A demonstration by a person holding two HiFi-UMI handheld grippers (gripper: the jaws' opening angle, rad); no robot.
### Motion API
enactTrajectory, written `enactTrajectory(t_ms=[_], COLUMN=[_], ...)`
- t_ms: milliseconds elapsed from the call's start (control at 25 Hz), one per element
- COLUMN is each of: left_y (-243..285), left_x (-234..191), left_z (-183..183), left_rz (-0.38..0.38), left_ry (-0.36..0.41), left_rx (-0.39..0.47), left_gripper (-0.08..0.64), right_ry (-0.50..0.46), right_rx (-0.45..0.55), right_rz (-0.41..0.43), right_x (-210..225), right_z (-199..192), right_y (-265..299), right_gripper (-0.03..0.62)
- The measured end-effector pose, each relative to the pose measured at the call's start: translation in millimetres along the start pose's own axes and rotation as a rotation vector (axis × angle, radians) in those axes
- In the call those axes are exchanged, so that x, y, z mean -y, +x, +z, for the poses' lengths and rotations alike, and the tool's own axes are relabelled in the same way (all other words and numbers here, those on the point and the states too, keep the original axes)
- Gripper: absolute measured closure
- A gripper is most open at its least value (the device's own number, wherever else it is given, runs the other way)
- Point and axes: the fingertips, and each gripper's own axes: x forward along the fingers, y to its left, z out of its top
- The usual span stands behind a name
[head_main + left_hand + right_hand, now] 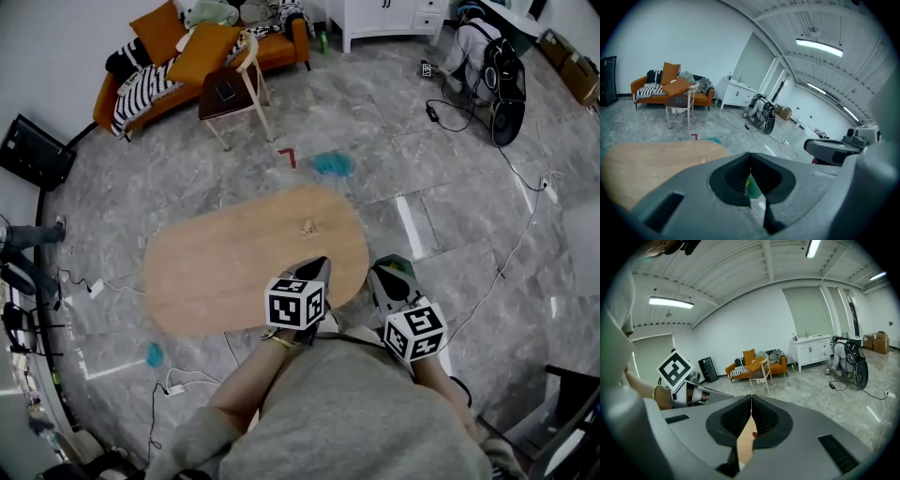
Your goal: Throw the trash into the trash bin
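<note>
- The left gripper sits at lower centre of the head view, over the near edge of the desk. Its fingers are clenched tip to tip with nothing between them.
- The right gripper is just right of it, off the desk's right end and over the floor. Its fingers are clenched too, and empty.
- The two grippers are side by side and near each other, not touching, and both point toward the top of the frame.
- A small pale scrap of trash lies on the desk, right of its middle and just above the left gripper. Neither gripper touches it.
- In the left gripper view the scrap shows left of the fingertips, on the desk's right edge.
- A teal patch and a red piece lie on the floor beyond the desk.
- An orange sofa and a chair are at upper left, well apart from the desk.
</note>
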Motion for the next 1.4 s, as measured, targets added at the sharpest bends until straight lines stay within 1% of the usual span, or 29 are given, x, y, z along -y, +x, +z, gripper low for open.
enactTrajectory(t_ms=[400, 840, 1160, 1400], left_y=[-7.2, -3.2, 2.7, 6.2], left_x=[-49.6, -92.9, -124.9, -139.7], left_z=[6.7, 16.9, 19.6, 13.4], left_rz=[0.025, 0.05, 0.069, 0.071], left_ry=[-0.03, -0.06, -0.09, -0.101], left_rx=[-0.013, -0.02, -0.028, -0.041], left_gripper=[0.549, 0.549, 0.549, 0.549], right_ry=[-0.01, -0.02, -0.034, -0.035], right_rx=[-0.034, -0.076, -0.111, -0.14], right_rz=[0.034, 0.075, 0.096, 0.096], right_x=[-21.9, -35.2, -40.7, -45.5], right_z=[8.2, 12.9, 12.8, 2.8], right_y=[48.9, 98.0, 132.7, 148.3], right_gripper=[0.583, 0.583, 0.583, 0.583])
